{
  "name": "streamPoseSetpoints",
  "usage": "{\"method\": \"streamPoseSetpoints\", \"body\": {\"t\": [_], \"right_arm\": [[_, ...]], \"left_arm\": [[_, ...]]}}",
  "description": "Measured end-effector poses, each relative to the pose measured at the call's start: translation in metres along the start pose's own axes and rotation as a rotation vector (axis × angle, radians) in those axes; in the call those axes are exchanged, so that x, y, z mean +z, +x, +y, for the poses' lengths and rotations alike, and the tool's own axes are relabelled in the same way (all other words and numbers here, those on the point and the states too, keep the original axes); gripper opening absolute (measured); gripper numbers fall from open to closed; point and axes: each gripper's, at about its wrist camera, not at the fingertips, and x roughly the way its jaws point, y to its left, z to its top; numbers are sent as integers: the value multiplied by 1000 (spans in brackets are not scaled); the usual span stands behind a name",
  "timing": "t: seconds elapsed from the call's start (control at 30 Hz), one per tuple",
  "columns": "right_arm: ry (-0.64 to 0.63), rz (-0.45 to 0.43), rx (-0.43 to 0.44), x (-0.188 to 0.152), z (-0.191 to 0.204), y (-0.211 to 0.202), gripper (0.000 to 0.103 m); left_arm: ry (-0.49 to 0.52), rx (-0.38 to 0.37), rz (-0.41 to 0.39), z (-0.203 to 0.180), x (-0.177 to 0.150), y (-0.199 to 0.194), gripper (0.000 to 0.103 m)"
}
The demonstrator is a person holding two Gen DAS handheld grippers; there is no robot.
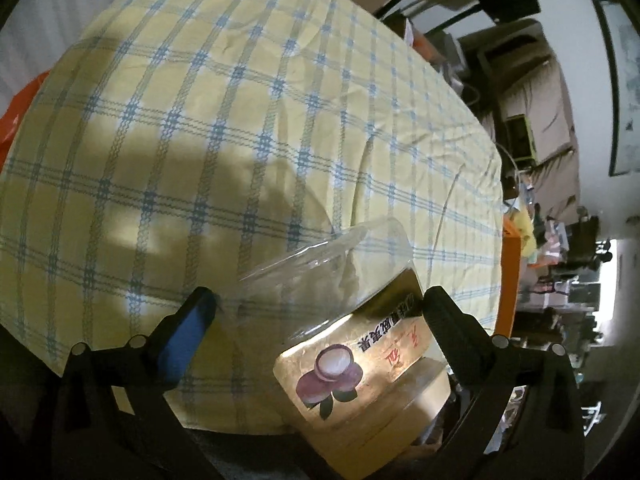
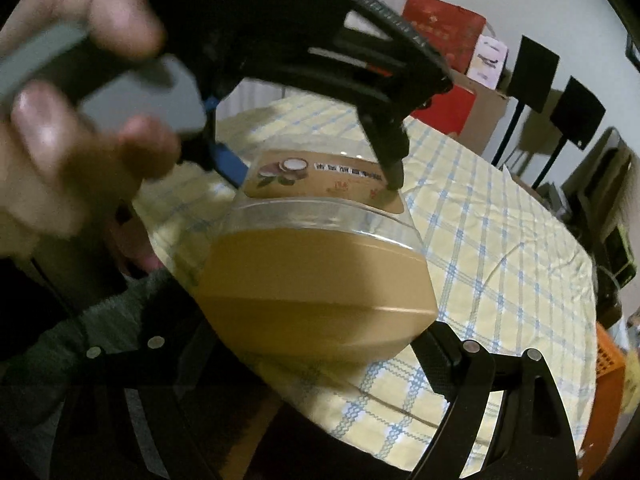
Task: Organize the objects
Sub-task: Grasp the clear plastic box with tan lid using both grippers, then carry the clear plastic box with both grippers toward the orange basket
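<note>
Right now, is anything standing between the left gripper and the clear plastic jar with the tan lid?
Nothing visible does. The clear plastic jar with the tan lid sits between the fingers of the left gripper, which is open; its blue pad stands apart from the jar wall.

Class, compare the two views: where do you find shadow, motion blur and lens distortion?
Left wrist view: a broad shadow darkens the checked tablecloth, whose straight stripes bow outward, while the jar is fairly sharp. Right wrist view: the hand is smeared by motion blur.

Dim, fisheye-warped views; heavy shadows cross the tablecloth (image 1: 280,120), and the hand (image 2: 72,128) blurs.
</note>
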Motion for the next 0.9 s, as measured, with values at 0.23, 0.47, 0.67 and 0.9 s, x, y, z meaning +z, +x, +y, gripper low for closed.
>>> {"method": "streamPoseSetpoints", "body": {"t": [0.23,0.47,0.67,0.9], "right_arm": [[6,-24,-13,0,-7,-14,89],[-12,-83,-83,9,-17,-44,89],[-23,-105,-128,6,-27,-67,89],[14,-160,-173,9,-43,-96,88]], "left_arm": [[50,0,-38,-14,-9,-15,100],[169,-16,-147,-52,-20,-42,95],[215,-40,-173,-77,-28,-52,94],[284,-55,-257,-120,-43,-72,91]]}}
